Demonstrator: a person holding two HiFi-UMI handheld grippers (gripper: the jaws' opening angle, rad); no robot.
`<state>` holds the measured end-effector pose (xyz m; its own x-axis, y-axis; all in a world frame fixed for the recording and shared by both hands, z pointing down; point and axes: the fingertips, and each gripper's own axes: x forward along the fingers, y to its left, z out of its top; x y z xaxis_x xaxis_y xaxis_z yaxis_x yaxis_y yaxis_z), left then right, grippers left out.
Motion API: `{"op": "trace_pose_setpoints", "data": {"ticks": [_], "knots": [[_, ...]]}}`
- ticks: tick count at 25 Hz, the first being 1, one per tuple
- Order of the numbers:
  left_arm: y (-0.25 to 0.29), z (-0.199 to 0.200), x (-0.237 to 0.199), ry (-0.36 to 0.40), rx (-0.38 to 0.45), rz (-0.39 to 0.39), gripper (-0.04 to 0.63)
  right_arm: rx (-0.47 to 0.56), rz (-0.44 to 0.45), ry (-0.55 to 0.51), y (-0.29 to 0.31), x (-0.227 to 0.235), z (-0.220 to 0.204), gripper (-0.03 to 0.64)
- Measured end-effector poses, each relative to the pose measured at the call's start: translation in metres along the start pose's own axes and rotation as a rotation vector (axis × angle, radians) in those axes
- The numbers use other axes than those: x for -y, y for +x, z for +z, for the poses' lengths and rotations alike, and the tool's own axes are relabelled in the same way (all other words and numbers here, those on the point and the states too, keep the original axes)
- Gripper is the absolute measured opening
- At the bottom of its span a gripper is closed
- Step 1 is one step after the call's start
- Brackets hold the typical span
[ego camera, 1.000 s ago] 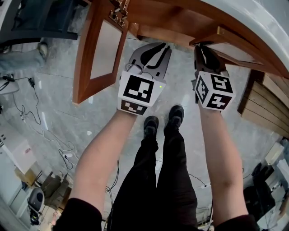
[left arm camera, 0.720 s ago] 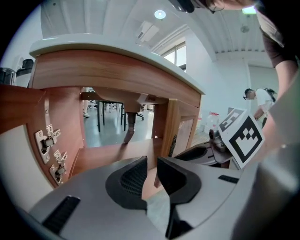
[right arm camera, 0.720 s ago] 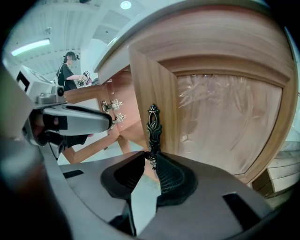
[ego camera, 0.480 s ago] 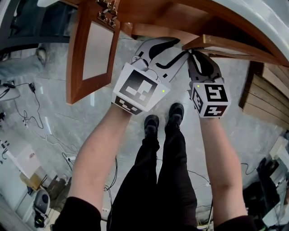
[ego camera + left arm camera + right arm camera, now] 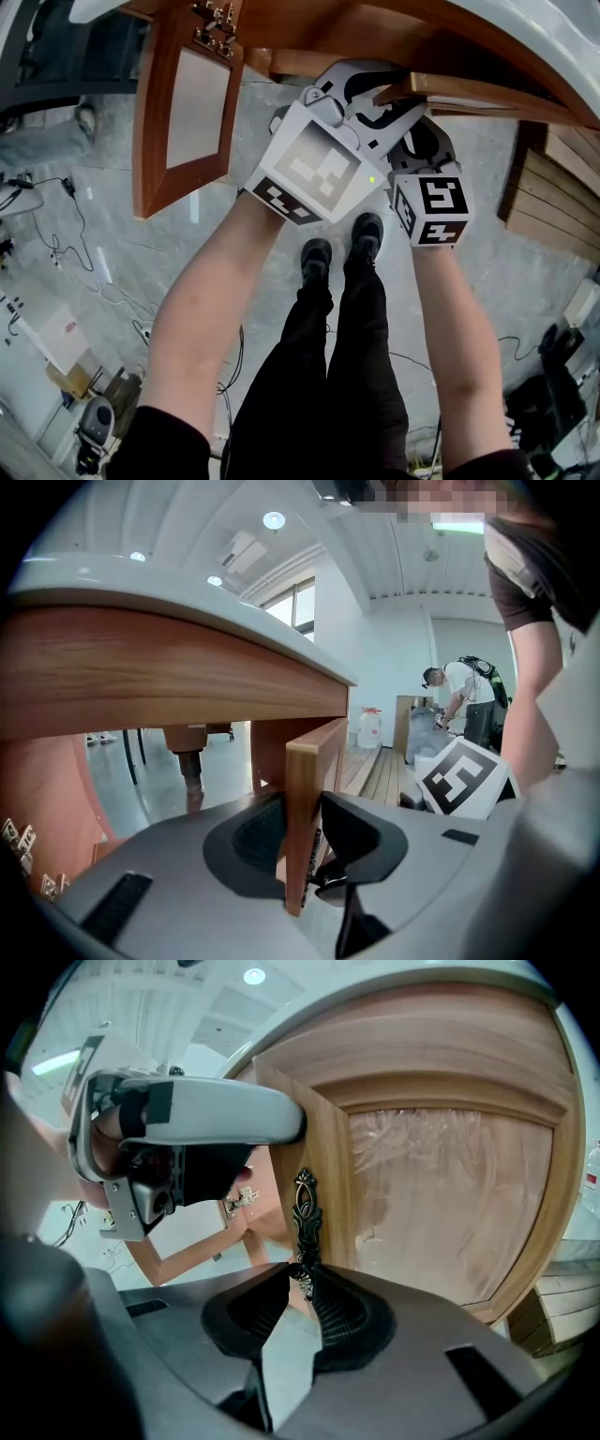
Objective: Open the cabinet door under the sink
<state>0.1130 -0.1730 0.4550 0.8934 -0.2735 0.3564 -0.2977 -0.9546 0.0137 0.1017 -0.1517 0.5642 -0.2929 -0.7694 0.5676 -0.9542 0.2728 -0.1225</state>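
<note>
The right cabinet door (image 5: 469, 92) under the white basin stands ajar, and the left cabinet door (image 5: 178, 103) is swung wide. My right gripper (image 5: 422, 127) is shut on the lower end of the dark ornate door handle (image 5: 306, 1218), which sits pinched between its pads (image 5: 333, 1302). My left gripper (image 5: 375, 86) is open and straddles the right door's free edge (image 5: 305, 799). That wooden edge stands upright between the jaws, with a small gap at the right pad (image 5: 361, 832). In the right gripper view, the left gripper (image 5: 202, 1124) shows at the upper left.
The white basin rim (image 5: 525, 47) overhangs the cabinet. Metal hinges (image 5: 214, 23) sit on the left door's inner side. My legs and shoes (image 5: 337, 253) stand below the grippers. Cables (image 5: 56, 234) trail on the tiled floor, with wooden planks (image 5: 553, 216) at right. A person (image 5: 464, 700) bends in the background.
My left gripper has moved up and right onto the right door's edge, rolling and opening its jaws. The right gripper has shifted slightly left with the handle, and the door stands further ajar.
</note>
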Motion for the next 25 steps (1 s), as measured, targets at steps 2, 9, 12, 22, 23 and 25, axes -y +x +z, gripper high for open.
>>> {"op": "trace_pose_setpoints", "data": {"ticks": [2,9,12,22,23,25], "knots": [[0.0,0.0,0.001,-0.017,0.003,-0.014,0.123,0.003,-0.001,0.007,0.0,0.0,0.0,0.092],[-0.002,0.003,0.006,-0.011,-0.019,-0.048,0.112,0.01,-0.03,0.05,-0.004,0.001,0.002,0.104],[-0.004,0.004,0.012,-0.015,-0.021,-0.053,0.109,0.02,-0.033,0.058,-0.017,0.0,-0.003,0.113],[-0.018,0.002,0.053,-0.012,-0.037,-0.071,0.097,0.045,-0.159,0.168,-0.111,0.019,-0.05,0.11],[-0.019,0.001,0.057,-0.01,-0.041,-0.072,0.095,0.054,-0.177,0.176,-0.121,0.022,-0.052,0.11],[-0.021,-0.001,0.067,-0.004,-0.049,-0.076,0.094,0.077,-0.209,0.19,-0.142,0.027,-0.052,0.107]]}}
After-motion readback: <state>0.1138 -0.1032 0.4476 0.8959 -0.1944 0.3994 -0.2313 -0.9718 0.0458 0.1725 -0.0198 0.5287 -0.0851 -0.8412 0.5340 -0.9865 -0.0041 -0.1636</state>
